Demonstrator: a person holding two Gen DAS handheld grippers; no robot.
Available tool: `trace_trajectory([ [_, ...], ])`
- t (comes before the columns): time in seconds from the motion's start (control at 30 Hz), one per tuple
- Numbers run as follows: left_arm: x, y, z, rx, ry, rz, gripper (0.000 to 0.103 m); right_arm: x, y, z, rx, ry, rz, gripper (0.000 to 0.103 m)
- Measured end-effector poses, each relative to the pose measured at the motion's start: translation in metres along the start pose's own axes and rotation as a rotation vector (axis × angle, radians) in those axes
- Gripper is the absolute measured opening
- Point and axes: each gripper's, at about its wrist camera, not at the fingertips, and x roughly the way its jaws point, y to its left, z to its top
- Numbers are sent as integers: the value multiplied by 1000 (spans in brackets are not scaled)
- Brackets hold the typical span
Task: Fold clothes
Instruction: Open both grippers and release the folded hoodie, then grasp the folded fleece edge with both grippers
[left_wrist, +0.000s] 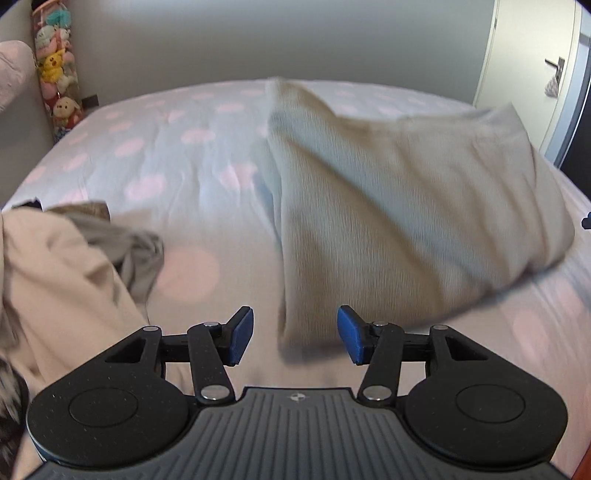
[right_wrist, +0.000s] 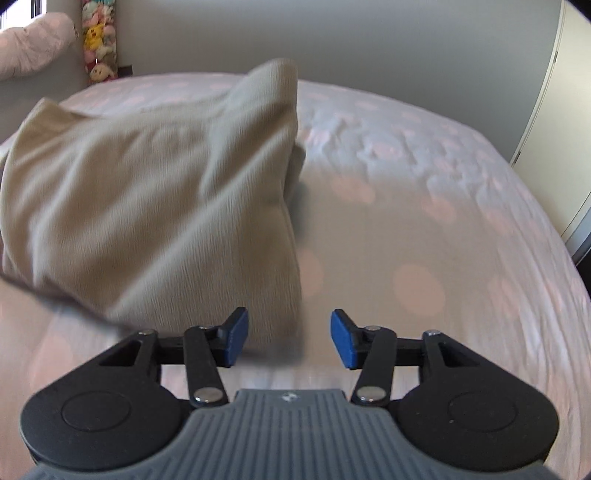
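Observation:
A beige ribbed garment (left_wrist: 388, 206) lies in a puffed, folded heap on the bed, blurred in both views. In the left wrist view its near corner reaches down between the blue pads (left_wrist: 242, 334) of my left gripper (left_wrist: 295, 334), which stands open without pressing on the cloth. In the right wrist view the same garment (right_wrist: 147, 206) fills the left half. Its near edge ends beside the left pad (right_wrist: 236, 338) of my right gripper (right_wrist: 289, 338). That gripper is open too, with only bedsheet showing between its fingers.
The bed has a white sheet with pink dots (left_wrist: 166, 155). A pile of cream and grey clothes (left_wrist: 55, 266) lies at the left. A column of plush toys (left_wrist: 59, 74) stands at the far left corner, and a white door (left_wrist: 535, 74) is at the right.

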Motion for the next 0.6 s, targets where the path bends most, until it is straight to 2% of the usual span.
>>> trace_trajectory([
  [0.17, 22, -9, -13, 69, 30, 5, 56, 23, 6, -20, -99, 26, 10, 62],
  [0.43, 56, -22, -9, 184, 39, -1, 55, 53, 19, -15, -281, 2, 60, 61],
  [0.47, 59, -24, -8, 198, 36, -7, 54, 55, 20, -14, -287, -2, 72, 58],
  [0.53, 61, -27, -6, 209, 32, -9, 47, 57, 23, -12, -296, -9, 96, 43],
  [0.57, 60, -28, -6, 210, 27, -11, 42, 56, 23, -11, -289, -6, 111, 32],
  [0.6, 60, -29, -5, 211, 23, -13, 32, 55, 25, -10, -289, -6, 111, 28],
])
